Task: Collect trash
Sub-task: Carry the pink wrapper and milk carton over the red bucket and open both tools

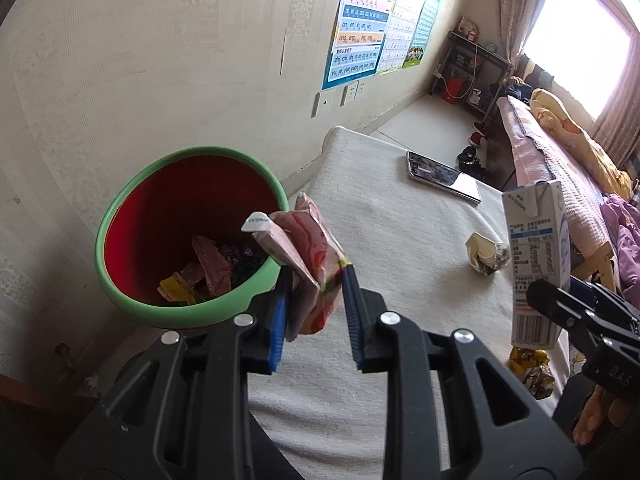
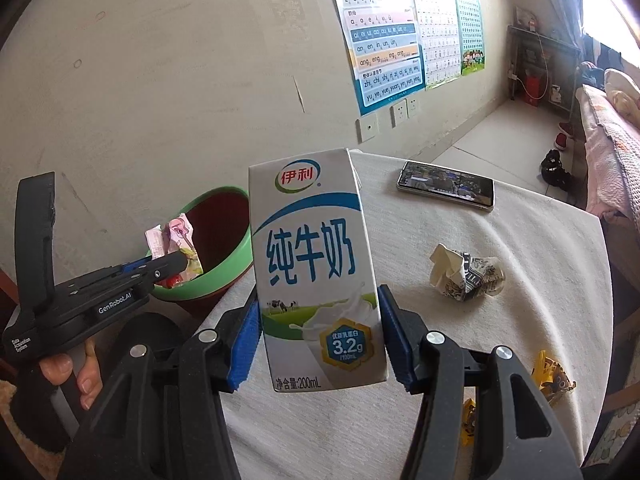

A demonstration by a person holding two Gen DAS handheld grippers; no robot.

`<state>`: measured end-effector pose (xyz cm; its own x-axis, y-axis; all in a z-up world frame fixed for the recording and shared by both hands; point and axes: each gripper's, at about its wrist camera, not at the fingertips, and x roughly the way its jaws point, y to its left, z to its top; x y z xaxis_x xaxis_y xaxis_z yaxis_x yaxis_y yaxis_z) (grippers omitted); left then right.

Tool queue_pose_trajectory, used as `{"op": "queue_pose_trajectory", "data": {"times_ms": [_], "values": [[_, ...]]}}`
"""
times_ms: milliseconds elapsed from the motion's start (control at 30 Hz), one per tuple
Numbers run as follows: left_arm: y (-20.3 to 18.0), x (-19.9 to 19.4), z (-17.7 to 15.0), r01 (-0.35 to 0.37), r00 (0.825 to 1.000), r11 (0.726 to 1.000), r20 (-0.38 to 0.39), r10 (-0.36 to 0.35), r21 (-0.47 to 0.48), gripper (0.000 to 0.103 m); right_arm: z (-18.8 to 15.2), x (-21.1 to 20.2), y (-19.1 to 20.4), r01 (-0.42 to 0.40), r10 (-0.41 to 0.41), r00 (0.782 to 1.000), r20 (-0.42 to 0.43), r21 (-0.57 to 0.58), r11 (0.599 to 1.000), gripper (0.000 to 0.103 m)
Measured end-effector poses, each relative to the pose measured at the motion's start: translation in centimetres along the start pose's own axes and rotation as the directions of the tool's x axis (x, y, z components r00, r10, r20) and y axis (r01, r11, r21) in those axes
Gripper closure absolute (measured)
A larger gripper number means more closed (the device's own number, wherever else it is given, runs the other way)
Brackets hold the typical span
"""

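My left gripper (image 1: 316,276) is shut on a crushed pink drink carton (image 1: 308,248) and holds it at the near rim of the green bin (image 1: 120,208), which has a red inside and wrappers in it. My right gripper (image 2: 316,300) is shut on an upright white and blue milk carton (image 2: 316,264), held above the table. The milk carton also shows in the left wrist view (image 1: 536,256). The pink carton (image 2: 176,240) and the bin (image 2: 236,256) show at the left of the right wrist view. A crumpled paper cup (image 2: 464,276) lies on the white tablecloth (image 2: 540,260).
A phone (image 2: 446,184) lies at the table's far side. Yellow snack wrappers (image 2: 554,378) lie near the right edge. A wall with posters stands behind the bin. A bed (image 1: 560,152) is to the right.
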<state>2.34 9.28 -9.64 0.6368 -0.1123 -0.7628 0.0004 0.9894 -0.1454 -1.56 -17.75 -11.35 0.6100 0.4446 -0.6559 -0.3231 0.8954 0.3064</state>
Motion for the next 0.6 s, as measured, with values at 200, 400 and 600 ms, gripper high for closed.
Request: {"op": "queue_pose_trajectory", "data": {"times_ms": [200, 400, 600], "values": [[0.7, -0.2, 0.0, -0.014, 1.000, 1.000, 0.004, 0.014, -0.015, 0.078, 0.3, 0.4, 1.1, -0.017, 0.017, 1.000, -0.004, -0.023, 1.000, 0.049], [1.4, -0.4, 0.2, -0.036, 0.999, 0.999, 0.013, 0.036, -0.035, 0.078, 0.4, 0.9, 2.0, -0.031, 0.030, 0.999, -0.011, -0.038, 0.999, 0.049], [2.6, -0.4, 0.5, -0.057, 0.998, 0.997, 0.023, 0.058, -0.046, 0.078, 0.6, 1.8, 2.8, -0.046, 0.044, 0.999, -0.025, -0.053, 0.998, 0.049]]}}
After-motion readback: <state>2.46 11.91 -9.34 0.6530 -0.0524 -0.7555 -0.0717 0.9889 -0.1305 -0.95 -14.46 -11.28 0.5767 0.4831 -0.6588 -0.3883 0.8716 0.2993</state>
